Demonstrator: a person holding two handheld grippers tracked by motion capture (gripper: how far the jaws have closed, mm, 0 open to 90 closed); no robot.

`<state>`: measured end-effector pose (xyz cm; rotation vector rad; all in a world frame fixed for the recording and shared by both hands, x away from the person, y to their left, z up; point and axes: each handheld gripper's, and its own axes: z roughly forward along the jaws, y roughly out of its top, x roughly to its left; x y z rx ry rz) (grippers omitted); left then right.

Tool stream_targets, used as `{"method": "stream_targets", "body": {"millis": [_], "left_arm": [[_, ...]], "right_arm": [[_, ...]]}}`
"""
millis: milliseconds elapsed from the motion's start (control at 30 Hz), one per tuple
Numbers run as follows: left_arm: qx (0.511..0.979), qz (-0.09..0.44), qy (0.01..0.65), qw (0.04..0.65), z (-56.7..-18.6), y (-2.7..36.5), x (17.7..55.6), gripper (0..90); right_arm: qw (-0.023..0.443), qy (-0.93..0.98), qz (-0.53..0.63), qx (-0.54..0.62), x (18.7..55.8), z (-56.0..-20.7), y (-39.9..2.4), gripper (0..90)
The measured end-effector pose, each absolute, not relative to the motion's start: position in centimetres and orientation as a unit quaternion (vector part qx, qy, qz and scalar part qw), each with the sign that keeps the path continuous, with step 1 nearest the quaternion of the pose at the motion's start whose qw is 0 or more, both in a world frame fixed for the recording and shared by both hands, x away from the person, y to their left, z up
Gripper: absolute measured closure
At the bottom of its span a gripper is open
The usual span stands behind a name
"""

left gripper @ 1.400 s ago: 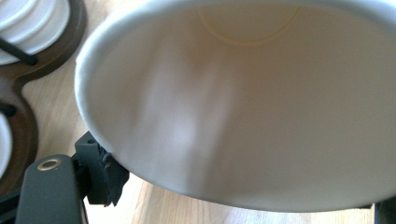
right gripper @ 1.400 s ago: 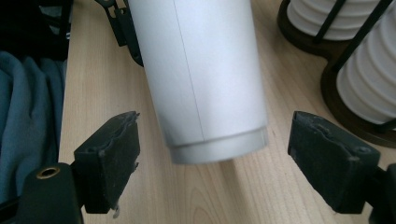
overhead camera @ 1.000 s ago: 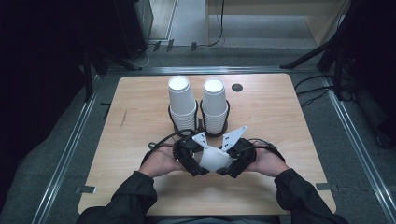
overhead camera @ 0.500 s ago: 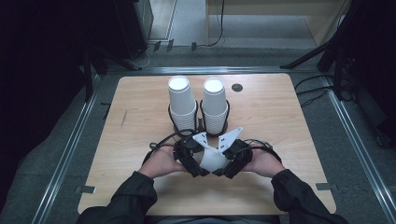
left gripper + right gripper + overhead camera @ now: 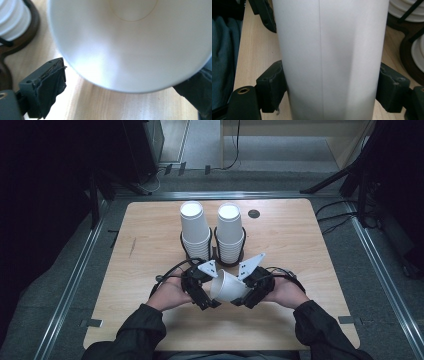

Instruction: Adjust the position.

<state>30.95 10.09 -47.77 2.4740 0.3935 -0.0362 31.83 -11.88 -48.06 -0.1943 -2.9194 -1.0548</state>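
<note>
a white paper cup (image 5: 229, 289) lies on its side between the two grippers, low over the near middle of the table (image 5: 310, 250). the right gripper (image 5: 248, 296) clamps it: in the right gripper view the cup's smooth, matte wall (image 5: 329, 60), with one thin seam down it, sits squeezed between the two black blocky jaws, each pressing a side. the left gripper (image 5: 207, 299) stands wide, its jaws having just been opening; in the left gripper view the cup's round open mouth and pale inside (image 5: 130, 45) hang just ahead of the jaws, the left one wrapped in creased dark tape and clear of the rim, the right one close beside the rim.

the high view adds what the close ones cut off: beyond the grippers stand two upside-down stacks of ribbed white cups (image 5: 196, 231) in a dark wire holder (image 5: 216, 255), and each gripper carries a grey three-cornered plate. the table is pale wood grain with rounded corners and a small dark hole. around it, grey carpet, metal floor rails and dark stands.
</note>
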Motion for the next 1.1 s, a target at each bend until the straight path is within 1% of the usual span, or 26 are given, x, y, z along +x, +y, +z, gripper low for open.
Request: {"method": "stream_targets", "body": {"millis": [200, 267, 367, 400, 433, 467, 633, 733, 900, 967, 1000, 1100], "left_arm": [[0.925, -0.007, 0.165, 0.342, -47.3, 10.8, 31.2, 0.7], [0.913, -0.008, 0.177, 0.368, -46.9, 11.3, 31.3, 0.7], [0.904, -0.004, 0.186, 0.384, -46.7, 11.7, 31.3, 0.7], [0.898, -0.007, 0.19, 0.398, -46.6, 11.9, 31.4, 0.7], [0.883, -0.012, 0.2, 0.424, -46.4, 12.3, 31.5, 0.7], [0.878, -0.013, 0.203, 0.432, -46.3, 12.4, 31.5, 0.7], [0.869, 0.0, 0.208, 0.45, -45.9, 12.4, 31.3, 0.7], [0.866, -0.002, 0.199, 0.458, -45.8, 12.2, 31.2, 0.7], [0.868, 0.01, 0.178, 0.464, -45.5, 11.6, 30.6, 0.0], [0.868, 0.006, 0.175, 0.464, -45.4, 11.2, 30.5, 0.0], [0.87, 0.015, 0.173, 0.462, -45.3, 11.1, 30.3, 0.0], [0.867, 0.016, 0.176, 0.466, -45.2, 11.1, 30.4, 0.0]], "right_arm": [[0.012, -0.934, -0.351, -0.071, 32.0, -47.7, -12.5, 20.8], [0.009, -0.93, -0.358, -0.079, 32.2, -47.4, -13.0, 20.8], [0.008, -0.928, -0.365, -0.082, 32.3, -47.3, -13.3, 20.8], [0.008, -0.926, -0.367, -0.085, 32.3, -47.2, -13.5, 20.8], [0.011, -0.923, -0.374, -0.089, 32.5, -47.1, -13.8, 20.8], [0.011, -0.922, -0.375, -0.093, 32.6, -47.0, -13.9, 20.8], [0.017, -0.911, -0.4, -0.101, 32.8, -46.6, -14.3, 20.8], [0.018, -0.906, -0.411, -0.101, 32.8, -46.5, -14.4, 20.8], [0.019, -0.899, -0.428, -0.096, 32.8, -46.6, -14.3, 20.8], [0.018, -0.898, -0.43, -0.094, 32.7, -46.6, -14.1, 20.8], [0.021, -0.897, -0.431, -0.092, 32.7, -46.6, -13.9, 20.8], [0.024, -0.899, -0.429, -0.089, 32.6, -46.7, -13.6, 20.8]]}}
